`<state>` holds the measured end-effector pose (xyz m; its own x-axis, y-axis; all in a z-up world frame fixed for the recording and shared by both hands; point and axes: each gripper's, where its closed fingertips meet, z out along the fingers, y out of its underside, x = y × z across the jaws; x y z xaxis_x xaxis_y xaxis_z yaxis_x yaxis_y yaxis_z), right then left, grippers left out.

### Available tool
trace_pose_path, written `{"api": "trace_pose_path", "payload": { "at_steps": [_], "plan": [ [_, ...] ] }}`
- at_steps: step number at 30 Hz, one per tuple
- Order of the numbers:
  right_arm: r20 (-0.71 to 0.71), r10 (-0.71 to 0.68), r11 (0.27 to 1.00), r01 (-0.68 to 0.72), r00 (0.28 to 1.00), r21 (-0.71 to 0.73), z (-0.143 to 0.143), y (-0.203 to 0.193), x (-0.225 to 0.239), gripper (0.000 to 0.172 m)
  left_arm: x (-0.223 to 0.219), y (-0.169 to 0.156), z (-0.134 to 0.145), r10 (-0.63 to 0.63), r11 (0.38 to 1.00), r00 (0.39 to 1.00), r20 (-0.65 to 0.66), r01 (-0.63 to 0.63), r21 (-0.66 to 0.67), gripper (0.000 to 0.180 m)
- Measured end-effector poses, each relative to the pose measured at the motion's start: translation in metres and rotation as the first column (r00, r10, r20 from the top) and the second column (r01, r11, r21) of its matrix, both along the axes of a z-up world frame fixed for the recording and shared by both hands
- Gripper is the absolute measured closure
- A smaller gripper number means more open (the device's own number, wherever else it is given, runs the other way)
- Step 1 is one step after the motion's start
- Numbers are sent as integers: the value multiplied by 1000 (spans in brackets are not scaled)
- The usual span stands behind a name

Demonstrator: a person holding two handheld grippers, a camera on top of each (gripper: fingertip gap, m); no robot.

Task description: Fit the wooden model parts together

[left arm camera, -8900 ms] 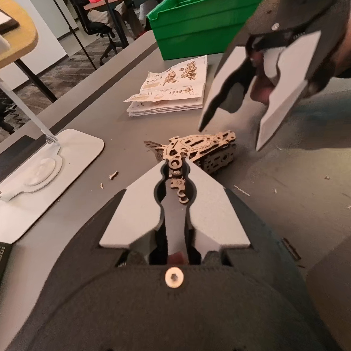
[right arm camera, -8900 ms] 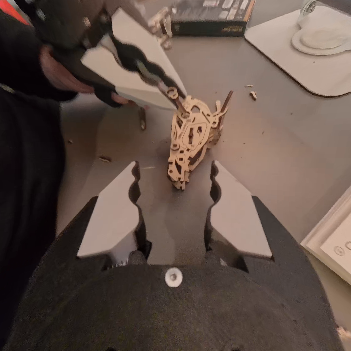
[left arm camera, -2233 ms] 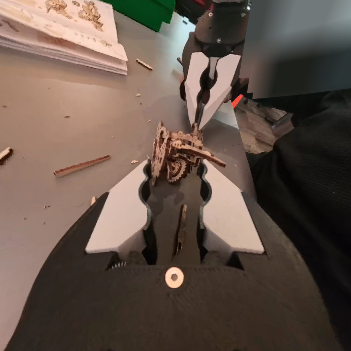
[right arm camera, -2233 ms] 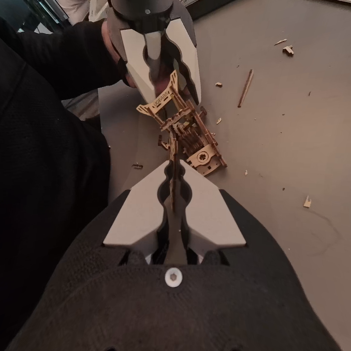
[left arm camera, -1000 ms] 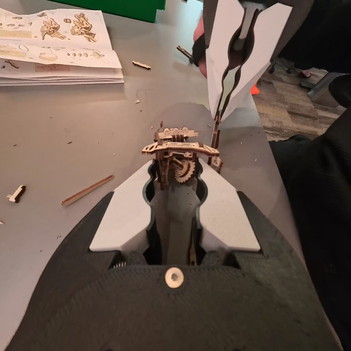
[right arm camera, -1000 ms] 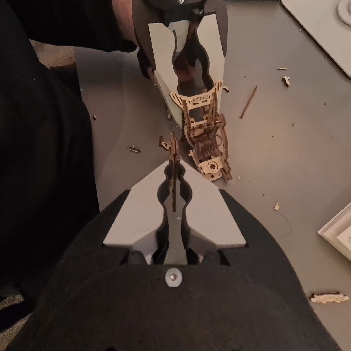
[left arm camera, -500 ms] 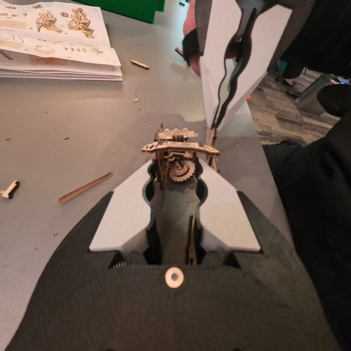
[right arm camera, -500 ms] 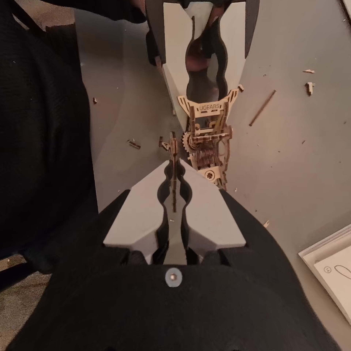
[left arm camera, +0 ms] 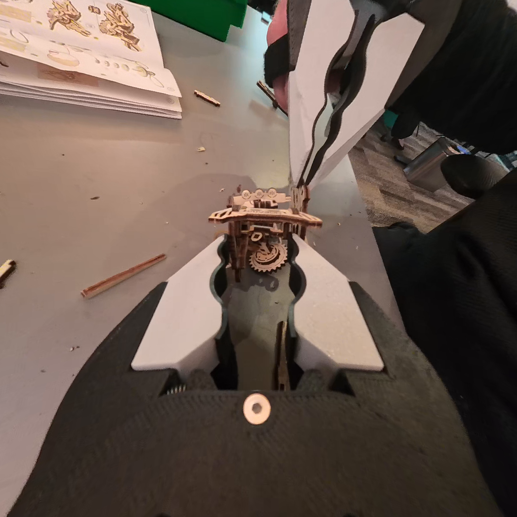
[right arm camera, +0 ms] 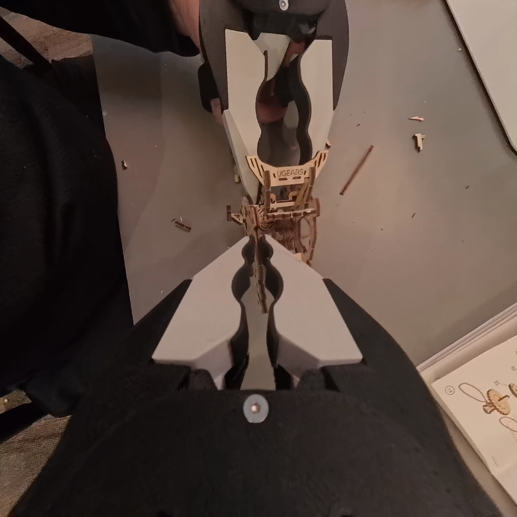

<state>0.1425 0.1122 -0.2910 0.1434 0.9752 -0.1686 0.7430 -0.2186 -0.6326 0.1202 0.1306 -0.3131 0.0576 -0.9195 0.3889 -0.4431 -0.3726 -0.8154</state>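
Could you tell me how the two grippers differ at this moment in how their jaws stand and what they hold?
The right gripper has its jaws nearly together, clamped on a thin flat wooden part held edge-on; the left gripper stands much wider, its fingers on either side of the bulkier wooden model. The right gripper comes steeply from above; the left gripper lies low along the grey table. Both have white fingers on black bodies.
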Motion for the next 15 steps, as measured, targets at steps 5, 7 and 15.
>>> {"api": "trace_pose_path", "payload": {
  "at_steps": [5,7,15],
  "plan": [
    [-24,-24,998,22,999,-56,0,7,1,171,-1,3,4,6,999,1000,29,-5,-36,142],
    [-29,-30,998,28,999,-59,1,8,2,171,-2,4,5,7,998,999,45,-5,-55,141],
    [-25,-34,998,32,999,-62,1,11,2,170,-3,9,10,13,990,996,84,-2,-138,142]
  ]
}}
